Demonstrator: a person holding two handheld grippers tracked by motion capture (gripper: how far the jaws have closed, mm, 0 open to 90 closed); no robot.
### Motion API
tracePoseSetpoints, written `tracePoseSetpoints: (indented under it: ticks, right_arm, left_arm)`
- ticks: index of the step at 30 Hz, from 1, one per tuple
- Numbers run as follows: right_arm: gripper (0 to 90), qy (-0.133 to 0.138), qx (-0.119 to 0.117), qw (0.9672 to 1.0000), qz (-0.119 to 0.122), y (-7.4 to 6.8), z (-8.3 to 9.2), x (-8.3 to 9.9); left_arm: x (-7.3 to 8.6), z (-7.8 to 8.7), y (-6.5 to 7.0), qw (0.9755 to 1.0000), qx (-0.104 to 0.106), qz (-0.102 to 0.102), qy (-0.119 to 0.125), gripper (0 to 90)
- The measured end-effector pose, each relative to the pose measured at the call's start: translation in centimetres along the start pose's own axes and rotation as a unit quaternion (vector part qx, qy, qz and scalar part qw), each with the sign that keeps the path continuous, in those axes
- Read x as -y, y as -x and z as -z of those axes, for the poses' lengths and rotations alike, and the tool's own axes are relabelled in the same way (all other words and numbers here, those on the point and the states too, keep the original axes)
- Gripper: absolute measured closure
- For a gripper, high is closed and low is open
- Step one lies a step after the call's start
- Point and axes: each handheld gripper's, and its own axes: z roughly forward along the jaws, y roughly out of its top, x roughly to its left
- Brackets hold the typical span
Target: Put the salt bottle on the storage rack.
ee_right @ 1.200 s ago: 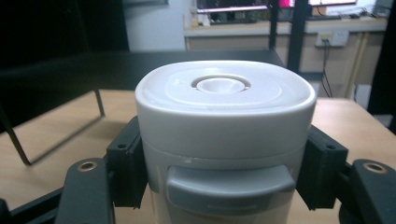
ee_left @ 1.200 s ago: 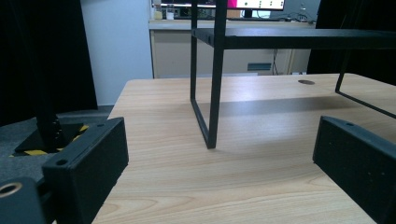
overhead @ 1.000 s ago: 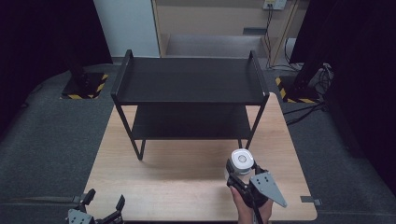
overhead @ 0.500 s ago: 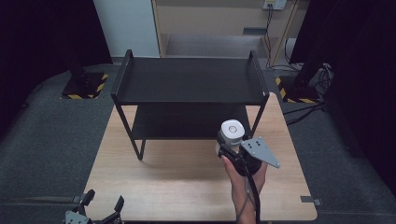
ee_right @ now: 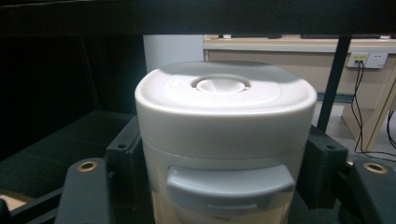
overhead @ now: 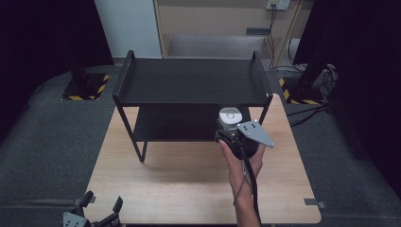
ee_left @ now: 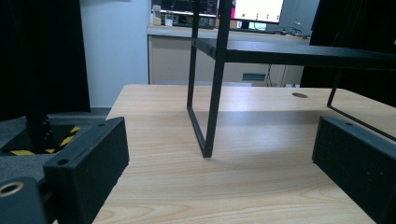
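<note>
Our right gripper (overhead: pixel 231 133) clamps a white jar (ee_right: pixel 225 140) whose lid could clip the shelf (overhead: pixel 191 81) edge overhead, while our left gripper (overhead: pixel 97 213) sits wide apart.

— What are you working on there?
— You're at a pale wooden table (overhead: pixel 189 189), with grey carpet (overhead: pixel 56 142) all round it.

— And beyond its far corners?
— You've got two floor bases edged in yellow and black stripes, one far left (overhead: pixel 85 90) and one far right (overhead: pixel 302 92). Loose cables (overhead: pixel 326 75) lie near the right one.

— Along the back wall?
— You face a beige counter (ee_left: pixel 173 51) with a lit monitor (ee_left: pixel 259 9) on it, a white panel (overhead: pixel 125 26) to its left, and a wall socket (ee_right: pixel 366 59) with leads hanging down.
</note>
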Motion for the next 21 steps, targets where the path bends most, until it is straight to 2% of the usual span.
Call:
tracePoseSetpoints:
  ticks: [4,10,21]
  right_arm:
    - [31.5,0.000,0.005,1.0000,0.004,-0.1,-1.6,-0.2]
    - [31.5,-0.002,0.018,0.9998,0.010,-0.2,-3.2,0.0]
    - [31.5,-0.003,0.028,0.9996,0.005,-0.1,-4.7,0.3]
  left_arm:
    - [0.1,-0.1,-0.1,1.0000,-0.002,0.002,0.000,2.7]
    - [0.1,-0.4,-0.4,1.0000,-0.004,0.004,-0.003,2.8]
    - [0.2,-0.6,-0.7,1.0000,-0.006,0.004,-0.006,2.8]
